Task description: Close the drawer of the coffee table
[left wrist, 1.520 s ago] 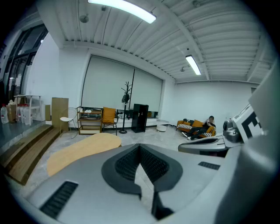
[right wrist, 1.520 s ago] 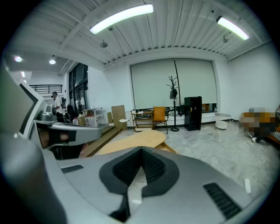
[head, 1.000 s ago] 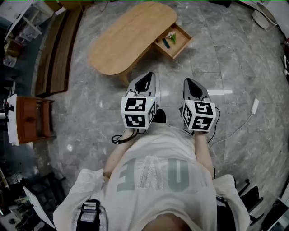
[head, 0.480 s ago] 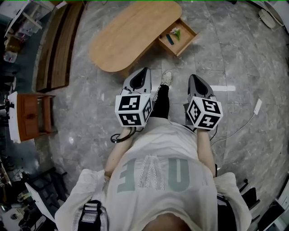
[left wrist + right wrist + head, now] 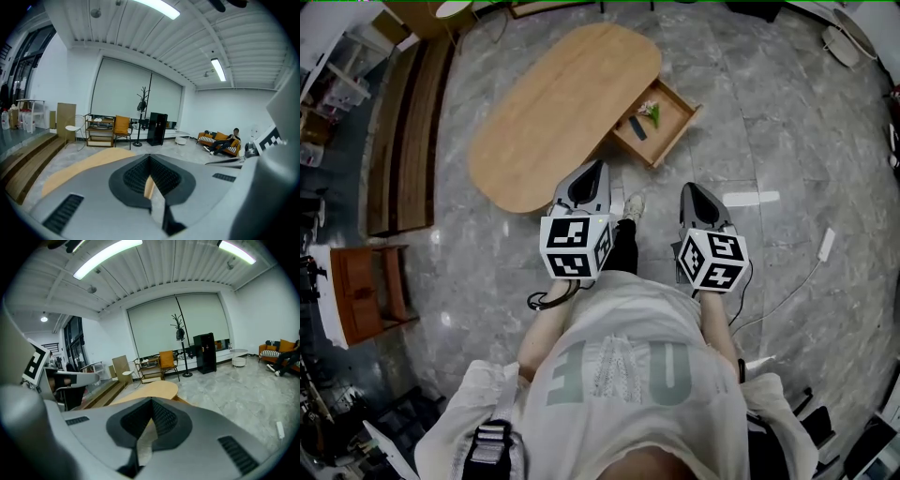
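While my left hand-held gripper point(image 5: 598, 169) and right hand-held gripper point(image 5: 688, 190) hang shut and empty, the drawer point(image 5: 662, 120) stands open.
It juts from the counter point(image 5: 553, 103), ahead of both, untouched: the whole push remains. Against 1 second ago, counter and drawer sit nearer me.

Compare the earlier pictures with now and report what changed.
The person stepped toward the coffee table, carrying the left gripper and right gripper forward. The table and its drawer now lie nearer to both grippers in the head view. Nothing was taken hold of or let go. Unchanged: both grippers are shut and empty, and the drawer is open with small items inside.
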Motion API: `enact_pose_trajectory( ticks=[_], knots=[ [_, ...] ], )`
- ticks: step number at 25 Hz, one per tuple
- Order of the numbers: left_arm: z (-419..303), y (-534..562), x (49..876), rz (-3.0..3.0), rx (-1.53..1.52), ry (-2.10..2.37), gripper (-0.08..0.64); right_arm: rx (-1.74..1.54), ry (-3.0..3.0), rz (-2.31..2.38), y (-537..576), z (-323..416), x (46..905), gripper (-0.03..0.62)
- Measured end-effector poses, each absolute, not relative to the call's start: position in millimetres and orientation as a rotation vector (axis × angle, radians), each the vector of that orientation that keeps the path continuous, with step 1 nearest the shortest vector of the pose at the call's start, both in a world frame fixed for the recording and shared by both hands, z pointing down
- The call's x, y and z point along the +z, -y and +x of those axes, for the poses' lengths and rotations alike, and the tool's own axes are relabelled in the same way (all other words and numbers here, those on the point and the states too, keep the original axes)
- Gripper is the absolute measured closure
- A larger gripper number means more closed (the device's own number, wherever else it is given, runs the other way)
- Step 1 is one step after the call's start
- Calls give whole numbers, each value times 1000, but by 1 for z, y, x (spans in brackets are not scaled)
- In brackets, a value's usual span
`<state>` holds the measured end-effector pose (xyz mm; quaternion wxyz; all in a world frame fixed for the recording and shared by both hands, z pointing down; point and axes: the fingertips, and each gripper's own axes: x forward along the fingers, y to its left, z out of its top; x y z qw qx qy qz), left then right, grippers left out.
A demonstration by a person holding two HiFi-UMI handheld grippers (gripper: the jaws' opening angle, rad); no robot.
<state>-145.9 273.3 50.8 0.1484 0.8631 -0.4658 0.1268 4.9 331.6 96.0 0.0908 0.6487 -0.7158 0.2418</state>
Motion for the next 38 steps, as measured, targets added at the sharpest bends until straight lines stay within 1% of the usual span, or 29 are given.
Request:
enact_pose_trajectory(
  ticks=[10, 16, 25, 34, 38],
  knots=[
    [-98, -113, 33, 2535, 306, 1223, 551, 698, 2053, 2033, -172, 43, 67, 588],
    [-72, -46, 15, 2597, 306, 1195, 551, 645, 2054, 2084, -106, 55, 49, 588],
    [-35, -11, 11, 2611, 317, 1251, 551, 626, 2083, 2053, -65, 88, 46, 588],
    [1, 3, 10, 2595, 261, 1282, 551, 642, 2158, 1967, -41, 112, 46, 588],
    [29, 13, 12, 2631, 272, 1256, 551, 607, 2195, 1929, -22, 124, 49, 588]
  ],
)
